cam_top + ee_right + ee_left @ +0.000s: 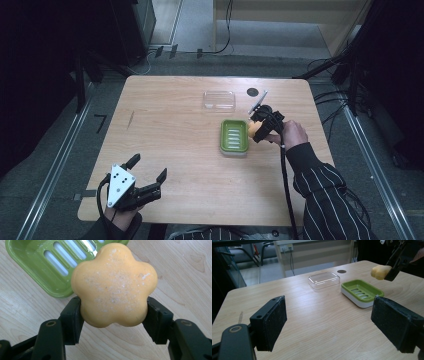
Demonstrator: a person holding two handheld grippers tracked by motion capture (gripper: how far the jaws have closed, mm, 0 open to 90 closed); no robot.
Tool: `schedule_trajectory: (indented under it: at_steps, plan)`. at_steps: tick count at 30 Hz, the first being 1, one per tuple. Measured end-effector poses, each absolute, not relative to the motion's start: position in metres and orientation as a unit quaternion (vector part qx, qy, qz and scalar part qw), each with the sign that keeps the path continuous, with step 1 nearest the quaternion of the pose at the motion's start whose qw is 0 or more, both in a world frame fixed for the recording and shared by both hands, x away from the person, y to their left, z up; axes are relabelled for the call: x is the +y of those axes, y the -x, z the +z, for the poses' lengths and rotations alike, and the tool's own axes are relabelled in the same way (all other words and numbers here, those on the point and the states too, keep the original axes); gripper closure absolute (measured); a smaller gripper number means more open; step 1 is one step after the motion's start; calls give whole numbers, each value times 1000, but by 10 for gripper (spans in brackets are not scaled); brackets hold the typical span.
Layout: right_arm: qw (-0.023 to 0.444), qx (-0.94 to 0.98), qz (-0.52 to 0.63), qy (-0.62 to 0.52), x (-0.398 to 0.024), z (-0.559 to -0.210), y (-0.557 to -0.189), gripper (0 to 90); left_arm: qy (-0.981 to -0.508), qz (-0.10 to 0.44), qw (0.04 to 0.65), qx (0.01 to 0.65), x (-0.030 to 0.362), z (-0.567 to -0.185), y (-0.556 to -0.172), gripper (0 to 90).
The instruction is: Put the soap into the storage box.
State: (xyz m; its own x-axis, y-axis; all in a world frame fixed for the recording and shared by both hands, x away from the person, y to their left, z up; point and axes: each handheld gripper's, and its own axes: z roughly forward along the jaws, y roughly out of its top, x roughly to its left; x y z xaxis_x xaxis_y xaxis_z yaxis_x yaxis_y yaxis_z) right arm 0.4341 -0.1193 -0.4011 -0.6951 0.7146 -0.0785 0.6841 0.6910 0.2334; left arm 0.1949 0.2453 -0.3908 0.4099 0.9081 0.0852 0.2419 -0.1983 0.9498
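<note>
My right gripper is shut on a yellow flower-shaped soap, whose sides its two pads clamp. It holds the soap just above the table at the right edge of the green soap dish. In the left gripper view the soap hangs to the upper right of the dish. My left gripper rests at the near left of the table, open, with nothing between its pads.
A clear plastic lid lies behind the dish, and a small black disc sits near the far edge. The wooden table has bare room in its middle and left. Cables run over the floor beyond it.
</note>
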Motion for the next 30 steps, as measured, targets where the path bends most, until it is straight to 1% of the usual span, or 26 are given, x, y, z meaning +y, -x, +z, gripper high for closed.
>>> schedule_trajectory:
  at_steps: [30]
  plan:
    - [86,924,104,-359,-100,-399,-438,398,-690,350,477,419,247,-391,-194,137]
